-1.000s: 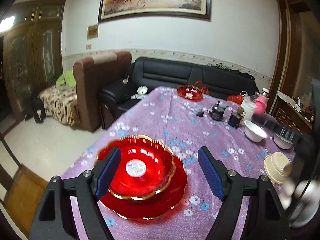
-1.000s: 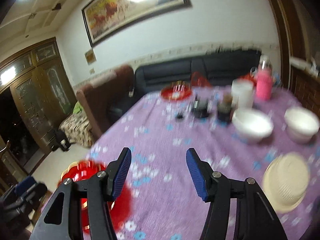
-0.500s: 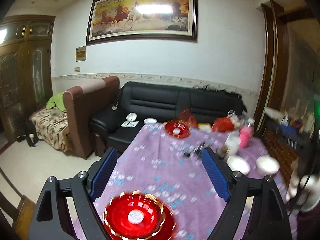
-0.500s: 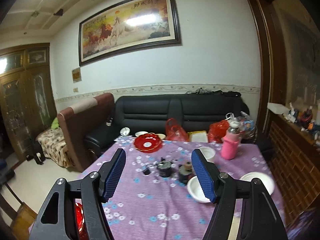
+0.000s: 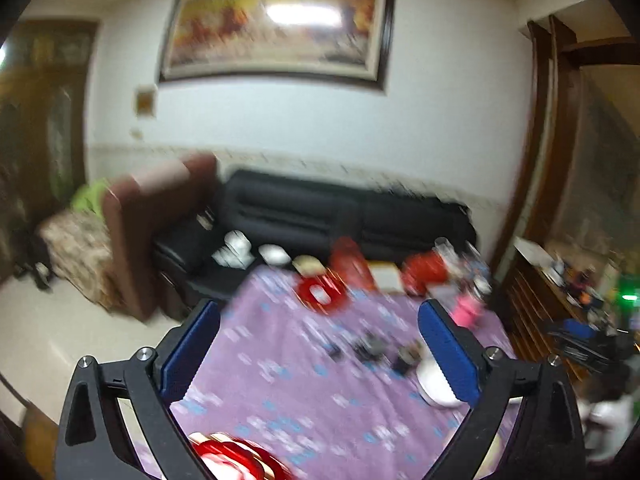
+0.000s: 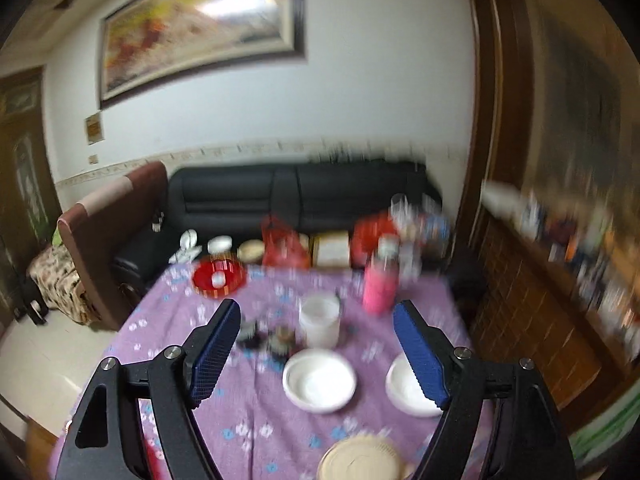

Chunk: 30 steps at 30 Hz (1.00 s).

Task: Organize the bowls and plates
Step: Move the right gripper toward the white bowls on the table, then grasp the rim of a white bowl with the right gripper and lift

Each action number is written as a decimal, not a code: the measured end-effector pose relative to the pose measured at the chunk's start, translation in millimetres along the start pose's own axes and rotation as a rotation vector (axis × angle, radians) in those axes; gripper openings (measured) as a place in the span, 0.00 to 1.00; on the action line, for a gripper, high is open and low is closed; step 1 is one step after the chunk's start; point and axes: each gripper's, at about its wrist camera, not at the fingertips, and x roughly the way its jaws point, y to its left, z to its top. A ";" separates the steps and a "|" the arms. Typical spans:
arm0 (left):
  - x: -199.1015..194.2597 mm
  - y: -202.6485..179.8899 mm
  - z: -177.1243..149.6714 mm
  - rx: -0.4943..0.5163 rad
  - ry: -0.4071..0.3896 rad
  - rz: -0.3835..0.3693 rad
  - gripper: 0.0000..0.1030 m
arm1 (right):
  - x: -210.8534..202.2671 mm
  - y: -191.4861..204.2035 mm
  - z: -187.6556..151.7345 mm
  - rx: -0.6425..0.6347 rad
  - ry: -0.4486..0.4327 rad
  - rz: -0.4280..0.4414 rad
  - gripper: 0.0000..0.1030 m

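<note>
Both tongs, left point(image 5: 318, 354) and right point(image 6: 316, 350), are spread and empty. Two white round bowls point(image 6: 319, 380) lie directly ahead of the right tongs on the table point(image 6: 256, 416). Probably rigid, smooth, breakable: grip the rim.

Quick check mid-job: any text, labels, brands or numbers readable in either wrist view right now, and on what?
None readable.
Framed painting: any inscription blurred out.
Small wall plaque: too blurred.
White sticker on far red plate: too small, blurred.
Pink bottle: no legible label.
</note>
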 end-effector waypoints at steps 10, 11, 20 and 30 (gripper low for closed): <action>118.2 -36.9 -80.4 0.055 0.286 -0.101 0.96 | 196.5 -73.4 -129.9 0.386 0.353 0.104 0.64; 118.5 -33.2 -77.6 0.055 0.273 -0.093 0.96 | 209.0 -75.4 -135.1 0.394 0.368 0.108 0.64; 125.2 26.4 -72.1 0.012 0.250 0.002 0.96 | 277.7 -64.8 -148.2 0.434 0.424 0.067 0.64; 170.0 19.1 -116.8 -0.017 0.384 -0.062 0.96 | 299.9 -32.7 -160.3 0.329 0.487 0.096 0.09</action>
